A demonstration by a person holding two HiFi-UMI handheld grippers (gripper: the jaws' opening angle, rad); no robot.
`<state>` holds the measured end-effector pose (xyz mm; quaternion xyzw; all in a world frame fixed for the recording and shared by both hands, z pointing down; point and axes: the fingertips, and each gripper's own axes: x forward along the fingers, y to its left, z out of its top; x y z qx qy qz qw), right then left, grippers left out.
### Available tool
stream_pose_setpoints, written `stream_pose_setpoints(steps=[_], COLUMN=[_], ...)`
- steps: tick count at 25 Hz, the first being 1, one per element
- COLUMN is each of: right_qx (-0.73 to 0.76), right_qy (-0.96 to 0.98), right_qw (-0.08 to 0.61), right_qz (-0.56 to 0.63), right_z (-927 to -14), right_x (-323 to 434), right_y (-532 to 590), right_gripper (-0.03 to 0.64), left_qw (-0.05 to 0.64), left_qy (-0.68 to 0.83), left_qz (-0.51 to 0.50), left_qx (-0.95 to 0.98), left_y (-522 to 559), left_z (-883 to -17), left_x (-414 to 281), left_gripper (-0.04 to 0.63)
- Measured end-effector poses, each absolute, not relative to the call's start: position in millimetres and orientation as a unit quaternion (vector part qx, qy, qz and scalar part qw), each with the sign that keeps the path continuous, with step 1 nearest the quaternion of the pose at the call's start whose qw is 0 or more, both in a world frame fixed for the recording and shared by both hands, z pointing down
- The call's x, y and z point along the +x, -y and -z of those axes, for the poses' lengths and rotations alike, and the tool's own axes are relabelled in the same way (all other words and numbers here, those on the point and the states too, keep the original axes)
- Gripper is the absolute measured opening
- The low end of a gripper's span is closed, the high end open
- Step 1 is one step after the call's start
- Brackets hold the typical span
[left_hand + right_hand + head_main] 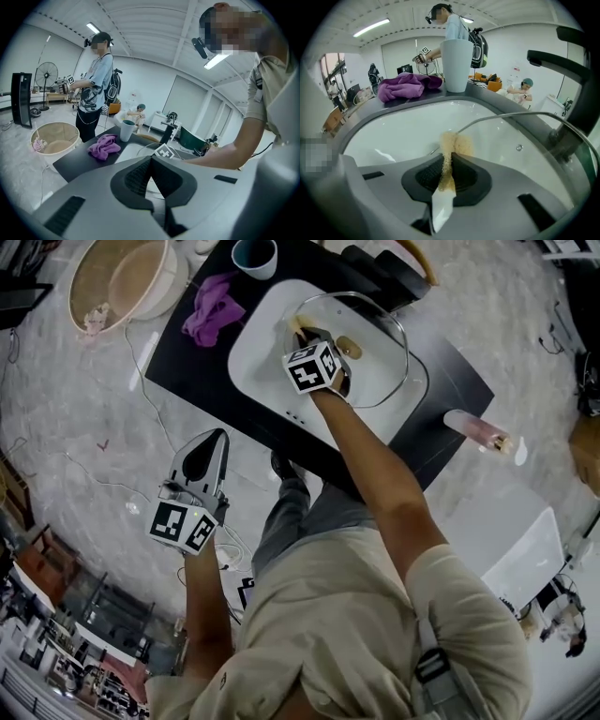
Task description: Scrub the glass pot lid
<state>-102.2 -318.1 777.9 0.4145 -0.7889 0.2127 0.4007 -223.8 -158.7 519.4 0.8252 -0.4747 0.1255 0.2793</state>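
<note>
You stand over a black desk (192,362) with a white sink (255,357) set into it. The glass pot lid (380,357) lies inside the sink. Its metal rim seems to lift off the basin on one side, so it appears to lean rather than lie flat.

Your right gripper (449,161) reaches down into the basin. Its jaws are clamped on a thin tan sponge (452,142) that sticks out past their tips. The sponge's free end sits at the lid's near rim, seemingly touching it, well placed for scrubbing.

Your left gripper (151,158) hangs well back from the desk, off to your left. Its jaws are together with nothing between them, apparently idle while the other does the work.

A purple cloth (214,307) and a cup (255,256) sit beyond the sink, clear of the lid. A round basket (122,282) stands on the floor.
</note>
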Motion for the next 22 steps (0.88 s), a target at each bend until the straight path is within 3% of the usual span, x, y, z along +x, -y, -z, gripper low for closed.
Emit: stream_pose_setpoints(steps=[14,22], right_qx=[0.424,0.464], right_qy=[0.791,0.765], right_qw=[0.386,0.364], right_qz=[-0.214,-0.257], right_z=[-770.1,-765.9], right_x=[-90.0,-27.9], right_y=[312.3,282.8], right_gripper=[0.044,0.044], left_qw=[0.275,0.269], left_qy=[0.468,0.446], left_qz=[-0.130,-0.137], left_qx=[0.830,0.842], left_y=[155.6,161.2], left_z=[-518.2,-515.0], left_x=[-214.4,-196.9], left_gripper=[0.014,0.014])
